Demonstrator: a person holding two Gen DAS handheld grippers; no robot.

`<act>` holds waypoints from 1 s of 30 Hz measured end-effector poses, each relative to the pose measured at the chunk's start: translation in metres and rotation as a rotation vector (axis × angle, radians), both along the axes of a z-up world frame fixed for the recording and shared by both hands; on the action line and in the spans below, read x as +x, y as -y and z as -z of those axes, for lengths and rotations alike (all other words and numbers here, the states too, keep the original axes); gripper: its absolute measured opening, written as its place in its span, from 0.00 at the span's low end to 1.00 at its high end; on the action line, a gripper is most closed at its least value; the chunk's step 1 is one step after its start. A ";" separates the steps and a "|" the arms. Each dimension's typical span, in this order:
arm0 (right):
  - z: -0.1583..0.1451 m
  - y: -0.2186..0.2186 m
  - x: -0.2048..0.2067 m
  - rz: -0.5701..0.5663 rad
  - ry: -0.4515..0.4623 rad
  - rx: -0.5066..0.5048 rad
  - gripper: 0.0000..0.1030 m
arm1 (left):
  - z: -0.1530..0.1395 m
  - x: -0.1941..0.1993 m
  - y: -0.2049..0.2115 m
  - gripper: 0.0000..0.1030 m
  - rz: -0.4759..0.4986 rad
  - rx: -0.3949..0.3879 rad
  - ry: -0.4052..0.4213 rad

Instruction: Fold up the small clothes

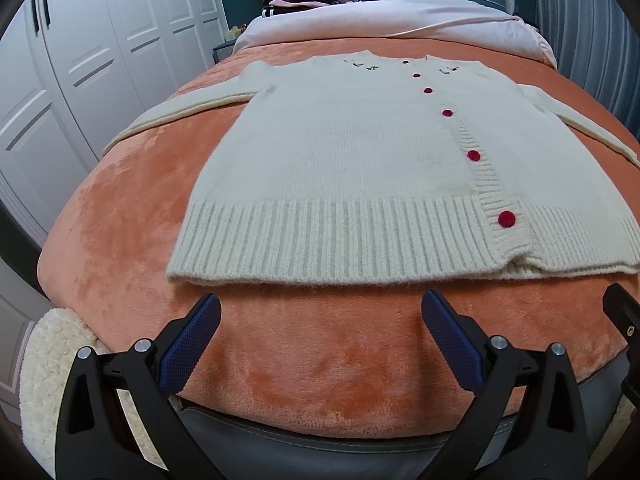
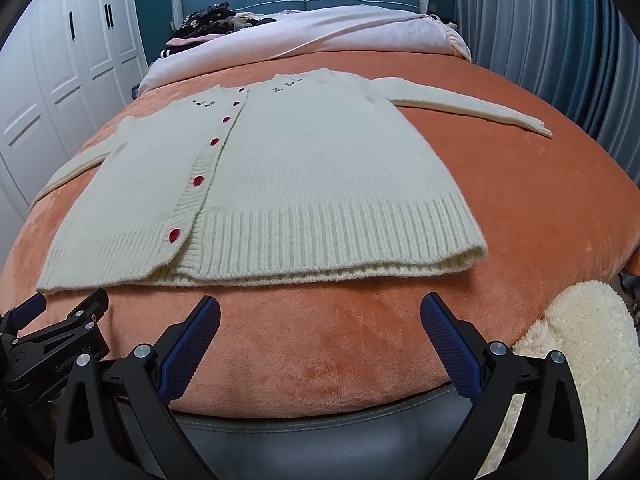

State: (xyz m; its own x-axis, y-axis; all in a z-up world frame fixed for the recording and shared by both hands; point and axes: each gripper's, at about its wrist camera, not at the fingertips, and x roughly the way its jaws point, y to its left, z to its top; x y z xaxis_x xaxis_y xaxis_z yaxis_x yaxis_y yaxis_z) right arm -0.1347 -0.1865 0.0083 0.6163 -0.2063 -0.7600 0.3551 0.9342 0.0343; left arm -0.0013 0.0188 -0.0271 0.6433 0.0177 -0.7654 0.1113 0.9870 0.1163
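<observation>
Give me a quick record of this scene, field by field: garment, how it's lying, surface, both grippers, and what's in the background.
garment: cream cardigan with red buttons
lay: flat, buttoned, sleeves spread out to each side, hem nearest the grippers
surface: orange blanket on a bed
left gripper: open, short of the hem, holding nothing
right gripper: open, short of the hem, holding nothing
background: pile of clothes near the headboard, white wardrobe

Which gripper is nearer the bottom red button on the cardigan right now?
Left, narrowly. The bottom red button sits ahead and to the right of the left gripper; for the right gripper it lies farther off, ahead and well to its left.
</observation>
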 end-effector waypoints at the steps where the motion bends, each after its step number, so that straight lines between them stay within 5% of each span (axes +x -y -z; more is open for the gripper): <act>1: 0.000 0.000 0.000 0.000 -0.001 0.000 0.95 | 0.000 0.000 0.000 0.95 0.002 -0.002 0.001; 30: 0.000 0.000 -0.001 -0.003 0.000 -0.001 0.95 | 0.001 -0.002 0.000 0.95 0.006 0.020 0.006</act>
State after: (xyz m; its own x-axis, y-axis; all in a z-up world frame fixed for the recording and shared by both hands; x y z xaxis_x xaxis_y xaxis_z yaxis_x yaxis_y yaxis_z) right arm -0.1353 -0.1864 0.0080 0.6172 -0.2053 -0.7596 0.3524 0.9352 0.0336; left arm -0.0031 0.0191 -0.0285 0.6479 0.0293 -0.7611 0.1165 0.9837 0.1370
